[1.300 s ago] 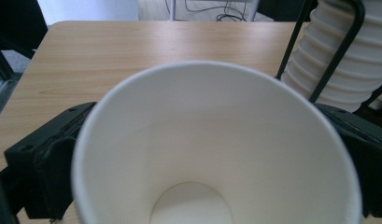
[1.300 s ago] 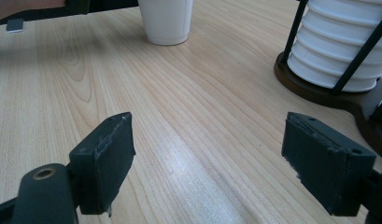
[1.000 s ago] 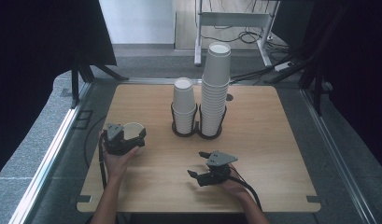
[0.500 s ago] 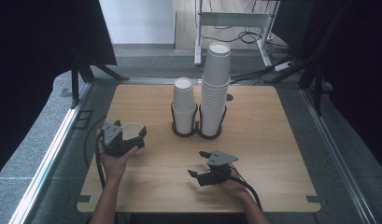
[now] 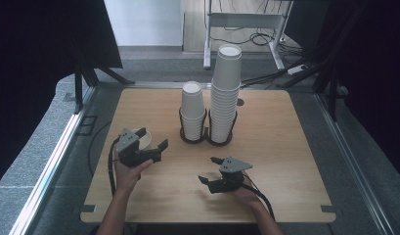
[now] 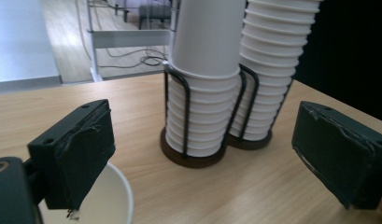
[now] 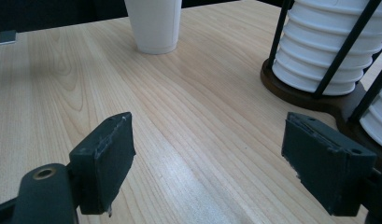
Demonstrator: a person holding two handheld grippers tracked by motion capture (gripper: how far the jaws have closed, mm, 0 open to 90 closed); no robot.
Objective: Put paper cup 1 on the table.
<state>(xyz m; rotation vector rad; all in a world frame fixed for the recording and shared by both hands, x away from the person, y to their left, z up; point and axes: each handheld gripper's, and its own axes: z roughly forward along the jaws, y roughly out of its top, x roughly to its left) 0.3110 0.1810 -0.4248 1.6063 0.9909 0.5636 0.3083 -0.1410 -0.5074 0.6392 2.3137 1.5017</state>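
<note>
Left of the black wire two-ring cup holder (image 5: pixel 208 131) on the pale wooden desk (image 5: pixel 285 147): one loose white paper cup (image 5: pixel 143 139), upright, free of both stacks.
- Progress, as judged: cup taken off the stacks and set down; any further unstacking is left.
- Left gripper (image 5: pixel 147 150): over the cup, its jaws have just been closing yet stand apart and grasp nothing; one pad reaches over the rim in the left gripper view.
- Right gripper (image 5: pixel 211 170): in front of the holder, jaws wide and released, bare desk between them.
- Short stack of white cups (image 5: pixel 193 110); tall stack (image 5: pixel 225 93).
- Hard to make out: whether that pad touches the rim; most of the cup is cut off by that frame.
</note>
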